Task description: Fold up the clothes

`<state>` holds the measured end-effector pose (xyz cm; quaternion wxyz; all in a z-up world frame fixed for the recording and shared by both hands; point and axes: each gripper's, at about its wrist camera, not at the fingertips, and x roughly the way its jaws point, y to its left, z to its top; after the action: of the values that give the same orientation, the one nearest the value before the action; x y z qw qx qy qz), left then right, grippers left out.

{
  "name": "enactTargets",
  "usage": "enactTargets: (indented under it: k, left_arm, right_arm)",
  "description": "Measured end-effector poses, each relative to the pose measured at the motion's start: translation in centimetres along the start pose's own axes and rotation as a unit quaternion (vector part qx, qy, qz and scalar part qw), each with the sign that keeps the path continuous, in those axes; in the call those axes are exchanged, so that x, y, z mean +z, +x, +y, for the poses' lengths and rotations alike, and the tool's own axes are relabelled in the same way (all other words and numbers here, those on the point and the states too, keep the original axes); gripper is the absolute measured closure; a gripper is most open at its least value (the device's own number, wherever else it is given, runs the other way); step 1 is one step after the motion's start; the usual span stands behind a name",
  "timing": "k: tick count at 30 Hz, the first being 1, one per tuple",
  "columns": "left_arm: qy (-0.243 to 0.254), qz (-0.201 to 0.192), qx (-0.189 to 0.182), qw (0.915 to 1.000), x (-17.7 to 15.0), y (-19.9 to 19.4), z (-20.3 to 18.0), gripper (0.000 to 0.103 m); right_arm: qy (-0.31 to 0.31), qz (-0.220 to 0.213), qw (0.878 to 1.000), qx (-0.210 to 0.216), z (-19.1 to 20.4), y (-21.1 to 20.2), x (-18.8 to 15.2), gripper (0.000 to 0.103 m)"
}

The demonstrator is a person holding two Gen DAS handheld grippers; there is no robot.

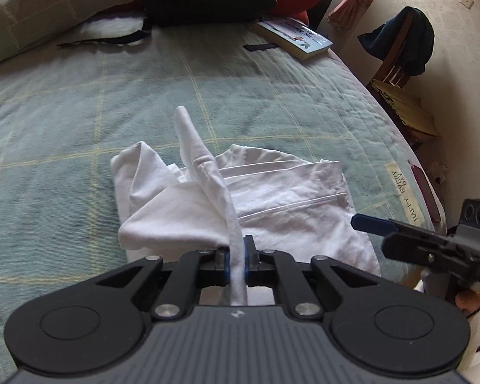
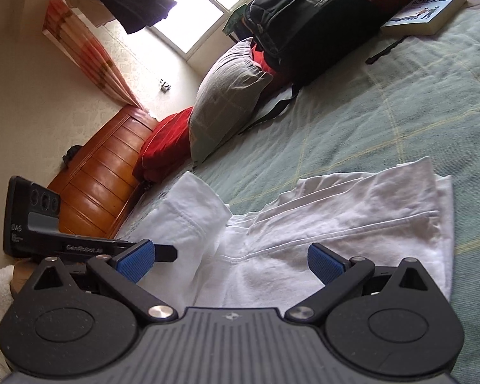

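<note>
My left gripper point(image 1: 236, 264) is pinching the crumpled white cotton shirt point(image 1: 272, 198) (empty right gripper point(image 2: 230, 260) gaping at three o'clock); yanking could be undoing the folds.

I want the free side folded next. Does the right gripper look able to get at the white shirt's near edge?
Probably yes. The right gripper is open and hangs just over the white shirt, with nothing between. The left gripper pinches another fold off to one side.
</note>
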<state>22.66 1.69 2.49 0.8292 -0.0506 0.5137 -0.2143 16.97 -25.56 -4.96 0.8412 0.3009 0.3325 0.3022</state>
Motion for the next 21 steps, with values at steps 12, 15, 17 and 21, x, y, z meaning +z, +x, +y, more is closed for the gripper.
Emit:
enactTargets:
  k: [12, 15, 17, 21]
  left_arm:
    - [-0.017, 0.016, -0.046, 0.9987, 1.2, 4.5, -2.3, 0.097]
    - [-0.025, 0.023, -0.057, 0.9978, 1.0, 6.0, -2.5, 0.097]
    - [-0.036, 0.029, -0.063, 0.9969, 0.7, 7.1, -2.2, 0.097]
    - [-0.068, 0.040, -0.074, 0.9942, -0.1, 9.4, -1.3, 0.096]
  right_arm:
    - [0.005, -0.013, 1.000, -0.018, -0.8, -1.0, 0.2, 0.000]
    - [0.006, -0.014, 1.000, -0.025, -1.0, -1.1, 0.3, 0.000]
    - [0.008, -0.016, 0.999, -0.031, -1.1, -1.1, 0.4, 0.000]
    - [0.012, -0.018, 0.999, -0.042, -1.6, -1.2, 0.5, 0.000]
